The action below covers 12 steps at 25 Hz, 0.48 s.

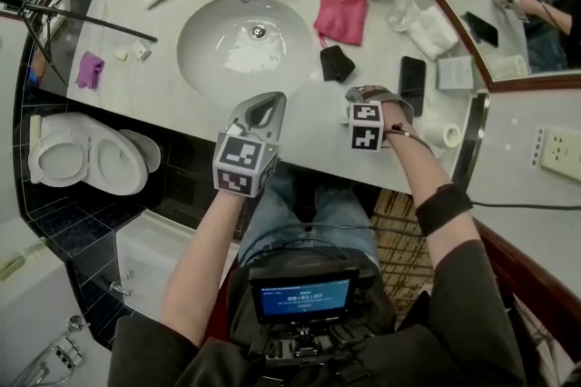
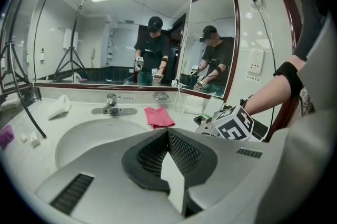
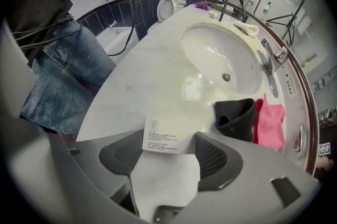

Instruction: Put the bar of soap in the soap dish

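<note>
**What I can't make out from here**

In the head view the fingers (image 3: 213, 157) of the right gripper (image 3: 160, 153) are lost under its own marker cube (image 1: 366, 125). I see the bar of soap (image 3: 160, 136) only in the right gripper view, its lower end swallowed by the gripper body. Its label print is too small to read. A black cloth (image 3: 236, 116) covers one edge of the pink cloth (image 3: 271, 124)

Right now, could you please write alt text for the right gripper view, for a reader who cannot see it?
The right gripper, pointing down at a pale counter, grips a white wrapped bar of soap with small print between its pads. Beyond lie a white sink, a black cloth and a pink cloth.
</note>
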Tool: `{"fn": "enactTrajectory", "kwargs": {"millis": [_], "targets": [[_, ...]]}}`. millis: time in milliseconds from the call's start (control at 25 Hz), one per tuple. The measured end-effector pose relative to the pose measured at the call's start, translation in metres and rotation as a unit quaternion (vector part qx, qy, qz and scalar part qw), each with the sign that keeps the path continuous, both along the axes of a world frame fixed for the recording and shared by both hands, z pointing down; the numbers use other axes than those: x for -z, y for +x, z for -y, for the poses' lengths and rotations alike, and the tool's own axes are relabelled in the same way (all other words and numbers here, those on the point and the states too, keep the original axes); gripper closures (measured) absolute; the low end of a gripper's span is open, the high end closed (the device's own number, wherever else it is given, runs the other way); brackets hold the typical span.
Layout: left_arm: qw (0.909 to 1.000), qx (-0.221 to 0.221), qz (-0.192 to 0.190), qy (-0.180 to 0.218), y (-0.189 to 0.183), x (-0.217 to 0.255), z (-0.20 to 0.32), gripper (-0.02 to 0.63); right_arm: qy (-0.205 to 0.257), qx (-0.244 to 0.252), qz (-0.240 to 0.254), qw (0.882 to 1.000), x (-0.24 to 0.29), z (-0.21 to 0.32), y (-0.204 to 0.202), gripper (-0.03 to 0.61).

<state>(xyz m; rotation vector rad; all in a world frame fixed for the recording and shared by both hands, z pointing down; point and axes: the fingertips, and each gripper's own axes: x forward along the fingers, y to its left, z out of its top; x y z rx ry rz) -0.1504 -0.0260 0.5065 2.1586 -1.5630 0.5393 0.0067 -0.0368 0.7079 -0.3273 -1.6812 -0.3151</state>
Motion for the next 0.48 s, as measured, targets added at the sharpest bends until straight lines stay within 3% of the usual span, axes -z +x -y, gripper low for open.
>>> {"fn": "enactTrajectory", "kwargs": {"millis": [240, 480], "targets": [[0.9998, -0.02, -0.008, -0.001, 0.016, -0.002, 0.007, 0.614, 0.059, -0.034, 0.029, 0.997, 0.027, 0.033, 0.007, 0.255], [0.9992, -0.038, -0.012, 0.001, 0.031, 0.002, 0.029, 0.614, 0.147, -0.066, 0.06, 0.985, 0.069, 0.095, 0.009, 0.256]]}}
